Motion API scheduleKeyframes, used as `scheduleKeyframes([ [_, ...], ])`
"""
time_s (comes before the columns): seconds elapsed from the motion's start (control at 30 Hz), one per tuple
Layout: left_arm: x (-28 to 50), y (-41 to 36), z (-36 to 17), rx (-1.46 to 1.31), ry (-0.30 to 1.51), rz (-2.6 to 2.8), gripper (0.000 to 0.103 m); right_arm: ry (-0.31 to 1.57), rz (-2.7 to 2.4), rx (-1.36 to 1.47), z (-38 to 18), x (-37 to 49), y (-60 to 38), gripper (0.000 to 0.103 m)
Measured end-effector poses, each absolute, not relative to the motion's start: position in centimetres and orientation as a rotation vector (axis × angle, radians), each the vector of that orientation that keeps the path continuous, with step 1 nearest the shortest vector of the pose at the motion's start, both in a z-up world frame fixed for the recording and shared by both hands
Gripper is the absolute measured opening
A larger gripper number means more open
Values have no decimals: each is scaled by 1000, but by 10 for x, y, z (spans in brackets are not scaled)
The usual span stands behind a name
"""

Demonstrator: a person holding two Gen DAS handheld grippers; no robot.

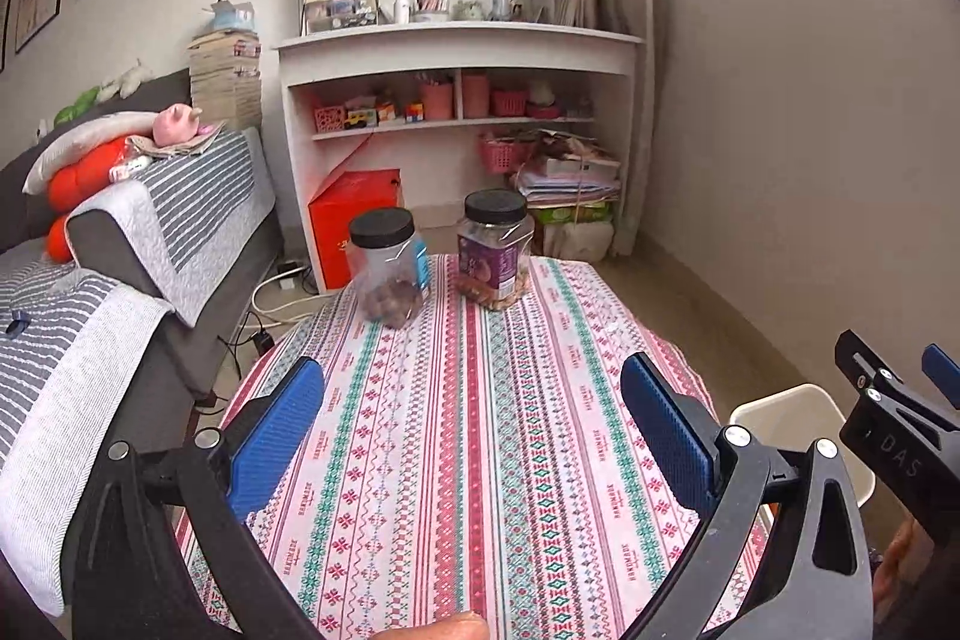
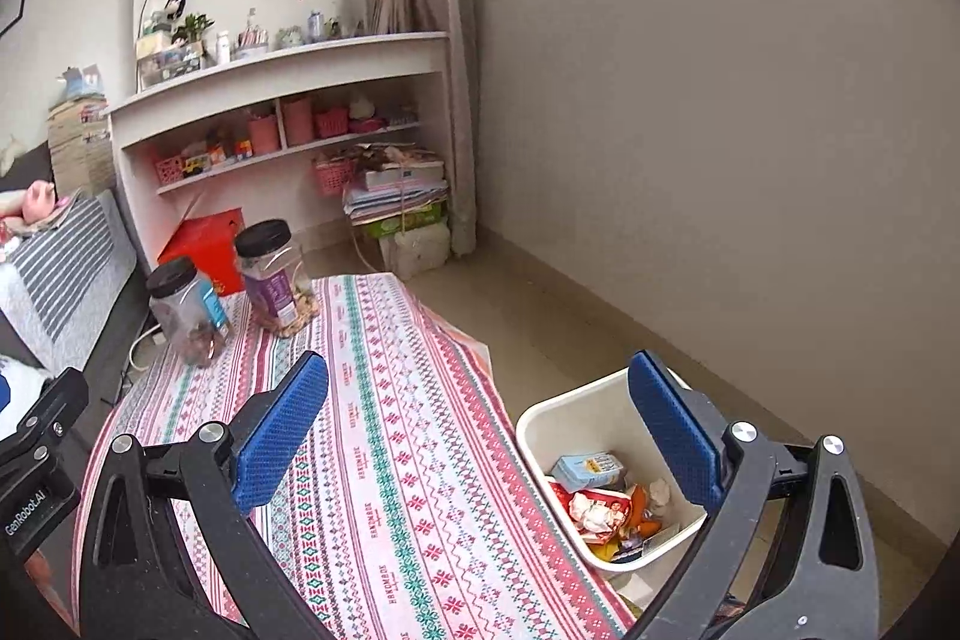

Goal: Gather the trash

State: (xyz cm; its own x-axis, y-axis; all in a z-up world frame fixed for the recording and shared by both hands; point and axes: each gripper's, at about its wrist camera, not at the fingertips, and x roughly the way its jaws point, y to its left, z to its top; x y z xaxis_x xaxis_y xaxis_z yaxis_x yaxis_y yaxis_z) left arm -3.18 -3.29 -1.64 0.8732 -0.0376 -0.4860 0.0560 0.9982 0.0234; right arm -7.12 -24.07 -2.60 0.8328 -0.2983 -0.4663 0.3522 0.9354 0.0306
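White plastic bin point(image 2: 540, 421) of crumpled wrappers point(image 2: 600, 511) stands on the floor beside the cloth-covered counter point(image 2: 396, 460).

Only the right wrist view shows inside it. The left hand-held gripper point(image 1: 474, 424) and right hand-held gripper point(image 2: 480, 421) gape wide, empty; two black-lidded clear jars point(image 1: 390, 268) sit far back.

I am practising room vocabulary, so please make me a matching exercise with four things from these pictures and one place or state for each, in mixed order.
Things:
1. white bin
2. jar with purple label
3. red box
4. left hand-held gripper

Places or states:
A. on the floor by the shelf unit
B. open, holding nothing
C. beside the table, wrappers inside
D. on the tablecloth's far end

Pairs: 1-C, 2-D, 3-A, 4-B
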Motion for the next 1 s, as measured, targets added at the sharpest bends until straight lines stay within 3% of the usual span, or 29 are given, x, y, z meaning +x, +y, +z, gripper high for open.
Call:
scheduleKeyframes([
  [1.0, -25, -5, -27, -7, 580, -17, 96, 512, -246, 100, -39, -57, -209, 96],
])
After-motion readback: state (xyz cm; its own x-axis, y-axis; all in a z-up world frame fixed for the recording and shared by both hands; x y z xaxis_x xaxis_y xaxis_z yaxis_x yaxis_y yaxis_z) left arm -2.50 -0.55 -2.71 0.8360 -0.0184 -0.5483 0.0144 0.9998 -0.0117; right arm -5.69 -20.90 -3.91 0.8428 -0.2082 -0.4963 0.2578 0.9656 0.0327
